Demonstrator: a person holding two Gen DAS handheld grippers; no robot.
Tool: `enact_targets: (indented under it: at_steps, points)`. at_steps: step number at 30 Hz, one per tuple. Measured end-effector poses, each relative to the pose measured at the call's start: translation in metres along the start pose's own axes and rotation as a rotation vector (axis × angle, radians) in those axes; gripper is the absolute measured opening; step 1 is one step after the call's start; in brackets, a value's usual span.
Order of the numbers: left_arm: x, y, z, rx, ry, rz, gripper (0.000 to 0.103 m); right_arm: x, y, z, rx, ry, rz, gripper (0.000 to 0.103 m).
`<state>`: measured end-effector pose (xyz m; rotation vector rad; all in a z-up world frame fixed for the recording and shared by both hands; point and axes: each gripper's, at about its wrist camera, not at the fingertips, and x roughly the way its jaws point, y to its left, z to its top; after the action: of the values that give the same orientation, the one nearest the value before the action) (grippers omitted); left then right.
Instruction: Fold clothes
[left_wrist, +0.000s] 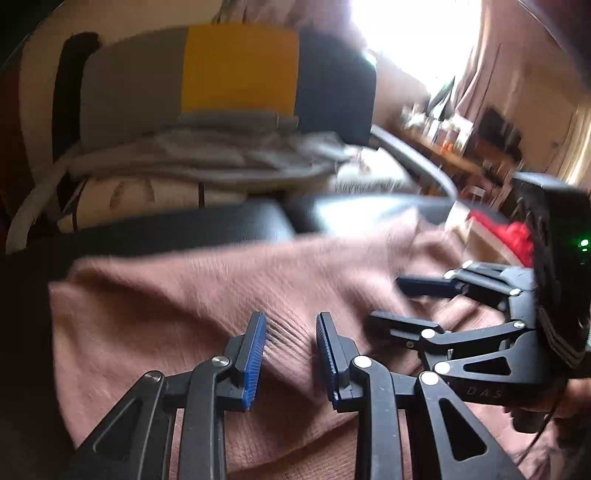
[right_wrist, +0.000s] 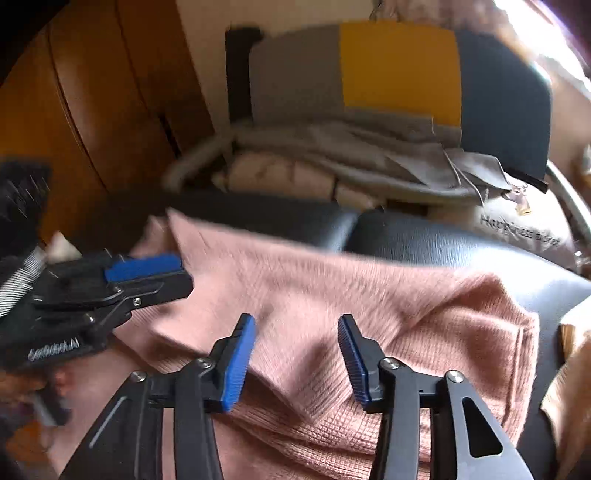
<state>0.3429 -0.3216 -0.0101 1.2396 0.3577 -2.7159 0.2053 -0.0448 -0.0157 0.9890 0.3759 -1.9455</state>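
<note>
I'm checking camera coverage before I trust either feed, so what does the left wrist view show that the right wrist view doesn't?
Only the left wrist view shows the bright window, a cluttered wooden shelf and something red.

Only the right wrist view shows the wooden cabinet and a grey cushion with printed lettering.

Both show the pink knit garment on the black seat, the grey, yellow and navy chair back, and both tools open: left tool, right tool.

Piled chair (right_wrist: 399, 74) blocks beyond sweater (right_wrist: 332, 302).
</note>
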Motion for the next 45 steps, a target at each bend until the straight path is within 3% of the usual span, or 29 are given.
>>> enact_targets:
  at_steps: [1, 2, 5, 7, 8, 10, 12, 18, 21, 25, 30, 33, 35, 39, 42, 45]
  points:
    - [0.005, 0.001, -0.009, -0.013, -0.017, 0.01, 0.032, 0.007, 0.005, -0.004, -0.018, 0.017, -0.033, 0.054]
    - [0.003, 0.001, -0.018, -0.022, -0.083, -0.005, 0.033, 0.01, 0.004, -0.012, -0.023, 0.009, -0.053, 0.056]
    - [0.003, 0.016, -0.024, -0.094, -0.101, -0.071, 0.034, 0.008, 0.003, -0.033, -0.036, -0.064, -0.094, 0.064]
    - [0.003, 0.025, -0.027, -0.14, -0.113, -0.114, 0.034, 0.012, -0.001, -0.033, -0.013, -0.056, -0.126, 0.067]
    - [0.003, 0.028, -0.027, -0.152, -0.115, -0.129, 0.034, 0.014, -0.003, -0.033, -0.001, -0.052, -0.141, 0.075]
    - [0.005, 0.033, -0.027, -0.169, -0.117, -0.15, 0.034, 0.018, -0.007, -0.034, 0.023, -0.044, -0.173, 0.103]
    - [0.005, 0.034, -0.027, -0.175, -0.118, -0.157, 0.034, 0.022, -0.012, -0.034, 0.047, -0.037, -0.199, 0.103]
    - [0.0, 0.028, -0.024, -0.165, -0.111, -0.132, 0.034, 0.027, -0.024, -0.033, 0.071, -0.05, -0.168, 0.103]
    - [-0.01, 0.03, -0.017, -0.218, -0.083, -0.115, 0.034, 0.028, -0.025, -0.028, 0.066, -0.052, -0.173, 0.103]
    - [-0.04, 0.046, -0.007, -0.275, -0.169, -0.113, 0.036, -0.005, -0.011, -0.02, 0.0, -0.147, -0.178, 0.103]
    - [-0.035, 0.072, 0.03, -0.293, -0.191, -0.075, 0.037, -0.012, -0.022, 0.028, 0.028, -0.171, 0.044, 0.103]
    - [-0.021, 0.078, 0.048, -0.246, -0.194, -0.066, 0.039, 0.002, -0.047, 0.052, 0.172, -0.15, 0.181, 0.103]
    - [-0.007, 0.077, 0.054, -0.173, -0.183, -0.016, 0.039, 0.019, -0.073, 0.063, 0.284, -0.136, 0.271, 0.103]
    - [0.032, 0.086, 0.044, -0.153, -0.115, 0.039, 0.043, 0.052, -0.105, 0.055, 0.402, -0.056, 0.252, 0.103]
    - [0.044, 0.097, 0.033, -0.188, -0.116, 0.029, 0.044, 0.052, -0.108, 0.031, 0.363, -0.149, 0.263, 0.103]
    - [0.046, 0.101, 0.031, -0.206, -0.115, 0.013, 0.044, 0.051, -0.106, 0.029, 0.37, -0.176, 0.263, 0.103]
